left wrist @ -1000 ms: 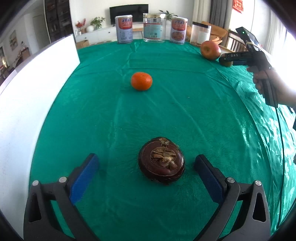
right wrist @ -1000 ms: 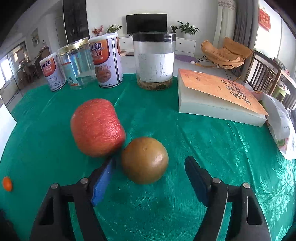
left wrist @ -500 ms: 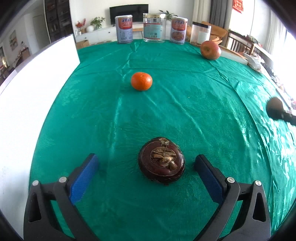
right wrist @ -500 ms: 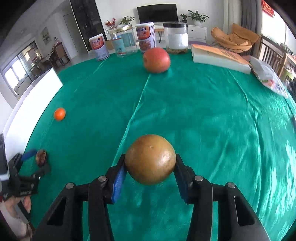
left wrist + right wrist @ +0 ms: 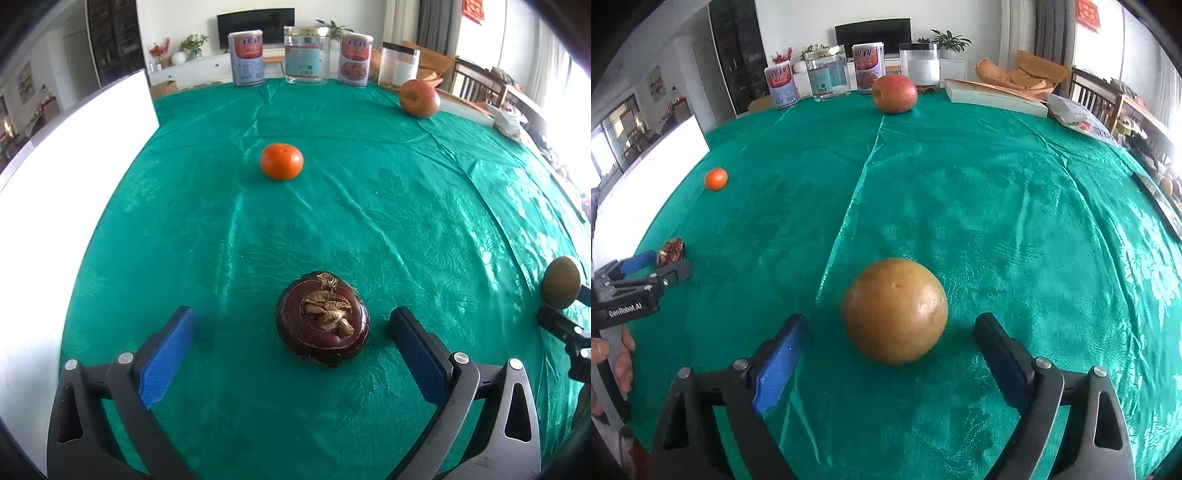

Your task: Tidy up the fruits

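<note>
A dark red mangosteen [image 5: 322, 321] rests on the green tablecloth between the wide-apart fingers of my left gripper [image 5: 290, 339], which is open and clear of it. A brown-green round fruit [image 5: 895, 309] lies on the cloth between the fingers of my right gripper [image 5: 890, 345], whose jaws are opening; the pads stand off the fruit on both sides. That fruit [image 5: 561, 282] shows at the right edge of the left wrist view. An orange mandarin [image 5: 282, 161] sits mid-table, and a red apple [image 5: 419, 98] lies far back right. The left gripper [image 5: 665, 260] appears at the left of the right wrist view.
Two tins [image 5: 245, 59], a glass jar [image 5: 302, 55] and a clear canister [image 5: 399, 68] line the far edge. A white board [image 5: 66, 173] borders the left side. A book [image 5: 993, 96] and a bag [image 5: 1078, 120] lie at the back right. A hand [image 5: 613, 354] holds the left gripper.
My right gripper carried the brown-green fruit from beside the apple to the near side of the table, set it on the cloth and spread its jaws. The left gripper has stayed still.
</note>
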A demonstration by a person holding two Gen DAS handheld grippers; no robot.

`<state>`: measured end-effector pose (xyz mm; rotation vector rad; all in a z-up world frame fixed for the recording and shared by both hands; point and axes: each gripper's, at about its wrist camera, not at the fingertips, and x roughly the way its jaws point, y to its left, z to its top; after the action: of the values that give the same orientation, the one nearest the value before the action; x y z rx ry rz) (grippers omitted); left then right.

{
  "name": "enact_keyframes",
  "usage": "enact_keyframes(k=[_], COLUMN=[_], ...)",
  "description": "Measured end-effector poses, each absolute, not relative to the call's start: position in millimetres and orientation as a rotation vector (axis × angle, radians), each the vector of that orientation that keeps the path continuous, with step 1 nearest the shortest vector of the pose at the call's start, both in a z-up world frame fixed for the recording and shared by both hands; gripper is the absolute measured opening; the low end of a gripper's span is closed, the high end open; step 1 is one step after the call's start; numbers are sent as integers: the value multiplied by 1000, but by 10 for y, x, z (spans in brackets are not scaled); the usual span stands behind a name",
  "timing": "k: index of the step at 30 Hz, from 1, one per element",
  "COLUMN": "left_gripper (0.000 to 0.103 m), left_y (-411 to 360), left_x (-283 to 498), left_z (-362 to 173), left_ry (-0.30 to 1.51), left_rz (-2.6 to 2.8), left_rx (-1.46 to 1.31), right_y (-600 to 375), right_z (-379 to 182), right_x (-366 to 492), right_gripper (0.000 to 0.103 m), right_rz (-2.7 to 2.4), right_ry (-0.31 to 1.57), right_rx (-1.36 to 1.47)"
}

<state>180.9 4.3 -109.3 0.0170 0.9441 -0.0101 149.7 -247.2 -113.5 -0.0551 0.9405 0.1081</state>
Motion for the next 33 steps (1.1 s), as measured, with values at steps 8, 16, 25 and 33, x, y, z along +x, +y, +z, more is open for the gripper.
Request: enact_keyframes(k=[8, 16, 25, 33], left_gripper=[102, 102, 102, 103], left_y=[43, 43, 43, 43], left_x=[1808, 1808, 1808, 1810], left_z=[-1091, -1091, -1092, -1094], left_ry=[944, 945, 945, 944], left_rz=[-11, -11, -11, -11], left_rx=[18, 18, 18, 17], right_y=[-2485, -2476, -2472, -2470], right_z=[-1175, -1175, -1175, -1175], right_x=[1495, 1498, 1495, 1492], right_gripper=[103, 103, 103, 103], right_rz=[93, 92, 92, 92], right_ry=[931, 931, 930, 930], right_rx=[-56, -56, -57, -56])
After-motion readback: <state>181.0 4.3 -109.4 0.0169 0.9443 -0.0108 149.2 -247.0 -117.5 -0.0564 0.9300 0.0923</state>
